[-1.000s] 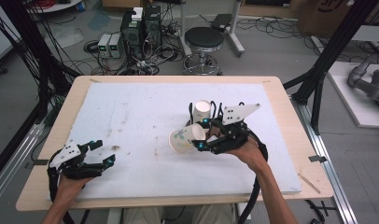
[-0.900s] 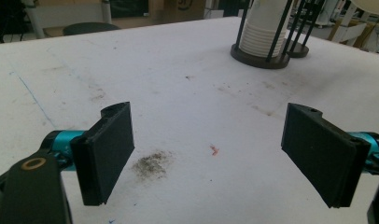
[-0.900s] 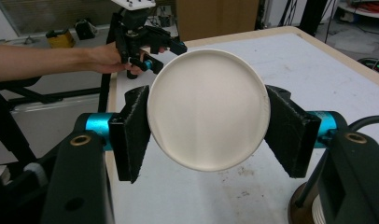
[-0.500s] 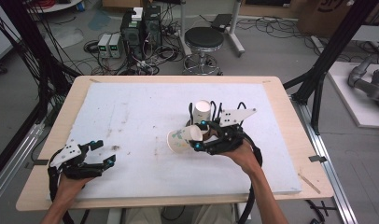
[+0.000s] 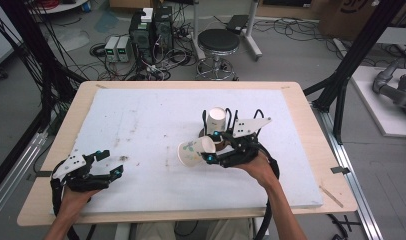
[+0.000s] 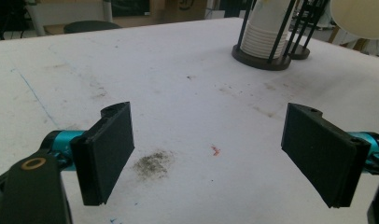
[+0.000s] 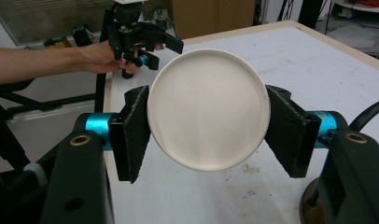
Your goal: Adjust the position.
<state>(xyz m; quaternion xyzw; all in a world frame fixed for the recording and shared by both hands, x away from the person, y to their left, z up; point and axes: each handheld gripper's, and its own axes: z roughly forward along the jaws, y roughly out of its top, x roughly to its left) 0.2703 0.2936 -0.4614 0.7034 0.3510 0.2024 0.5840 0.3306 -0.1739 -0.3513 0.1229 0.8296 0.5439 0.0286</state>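
A white paper cup (image 5: 192,152) lies on its side, held above the white mat, with my right gripper (image 5: 210,148) shut on its base end. In the right gripper view the cup's round bottom (image 7: 206,109) faces the camera, pinched between both black pads (image 7: 134,133). Just behind it, a stack of white cups (image 5: 217,119) stands in a black wire holder (image 6: 260,51). My left gripper (image 5: 91,170) hovers near the mat's front left corner, open and holding nothing, with its jaws wide apart (image 6: 215,154).
The white mat (image 5: 141,120) covers most of the wooden table (image 5: 311,130) and has smudges and a dark stain (image 6: 152,163). A second round holder base (image 6: 299,51) stands beside the stack. A stool (image 5: 218,42) and electronics stand on the floor beyond.
My right gripper has drifted slightly left with the cup held sideways. The left gripper has stayed in place and open.
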